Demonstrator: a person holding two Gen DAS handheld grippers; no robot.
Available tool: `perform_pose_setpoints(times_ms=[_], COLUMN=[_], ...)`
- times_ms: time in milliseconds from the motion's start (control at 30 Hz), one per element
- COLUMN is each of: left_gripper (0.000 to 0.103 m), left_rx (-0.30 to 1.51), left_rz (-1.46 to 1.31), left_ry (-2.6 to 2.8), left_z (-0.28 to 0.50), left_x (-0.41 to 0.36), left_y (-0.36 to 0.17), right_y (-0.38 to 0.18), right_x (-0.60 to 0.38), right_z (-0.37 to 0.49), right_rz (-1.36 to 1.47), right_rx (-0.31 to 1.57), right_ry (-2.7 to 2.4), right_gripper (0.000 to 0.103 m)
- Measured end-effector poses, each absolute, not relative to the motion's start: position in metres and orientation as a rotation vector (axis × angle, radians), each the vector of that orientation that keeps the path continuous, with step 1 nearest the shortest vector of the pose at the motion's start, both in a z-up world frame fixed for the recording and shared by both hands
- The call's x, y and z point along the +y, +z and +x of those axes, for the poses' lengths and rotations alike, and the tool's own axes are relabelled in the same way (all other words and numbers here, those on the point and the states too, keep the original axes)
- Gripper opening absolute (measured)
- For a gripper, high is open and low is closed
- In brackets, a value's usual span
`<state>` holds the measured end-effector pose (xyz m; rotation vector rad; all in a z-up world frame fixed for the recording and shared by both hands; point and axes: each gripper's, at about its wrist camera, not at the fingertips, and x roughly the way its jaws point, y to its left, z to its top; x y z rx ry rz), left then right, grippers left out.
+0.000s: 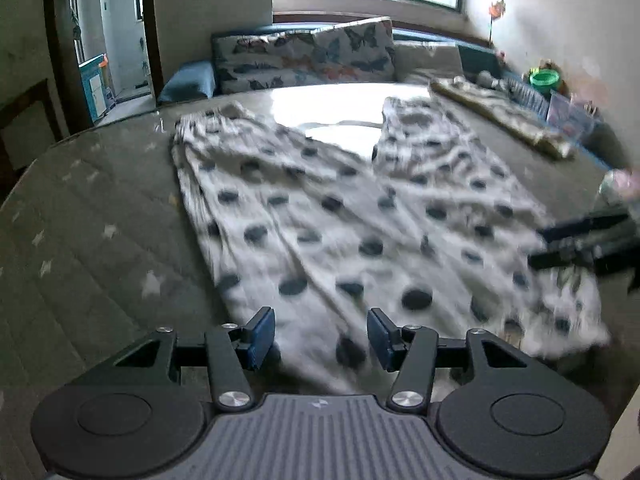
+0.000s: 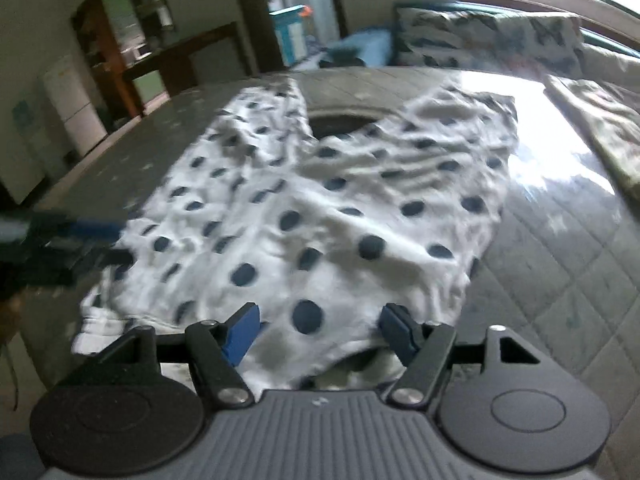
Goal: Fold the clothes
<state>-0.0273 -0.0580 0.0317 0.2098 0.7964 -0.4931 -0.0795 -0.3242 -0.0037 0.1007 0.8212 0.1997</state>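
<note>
White pants with dark blue dots (image 1: pixel 340 216) lie spread on the grey quilted mattress (image 1: pixel 100 208), legs pointing away toward the pillows. They also show in the right wrist view (image 2: pixel 320 200). My left gripper (image 1: pixel 321 338) is open over the near left part of the waistband, blue pads apart with cloth between them. My right gripper (image 2: pixel 320 330) is open over the near right part of the waistband, cloth between its pads. Each gripper shows blurred in the other's view, the right one (image 1: pixel 576 244) and the left one (image 2: pixel 68 240).
A butterfly-print pillow (image 1: pixel 304 60) and a plain pillow (image 1: pixel 428 60) lie at the head of the bed. A folded patterned cloth (image 1: pixel 500 116) lies along the right side by the wall, with a green bowl (image 1: pixel 543 78) beyond. A doorway (image 1: pixel 108 40) stands at the left.
</note>
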Motion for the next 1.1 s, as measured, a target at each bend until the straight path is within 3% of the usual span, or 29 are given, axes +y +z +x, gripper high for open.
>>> perform_pose_setpoints(times_ms=[667,1100], left_gripper=[0.057,0.057], left_rx=[0.802,0.738], left_rz=[0.195,0.213], left_ry=[-0.495,-0.531], left_z=[-0.044,-0.057], left_x=[-0.03,-0.043], left_y=[0.022,0.049], right_y=[-0.01,0.0], right_x=[-0.339,-0.296], right_z=[-0.045,-0.094], right_rz=[0.027,-0.145], right_rx=[0.797,0.783], right_ry=[0.096,0.194], right_gripper=[0.068,0.068])
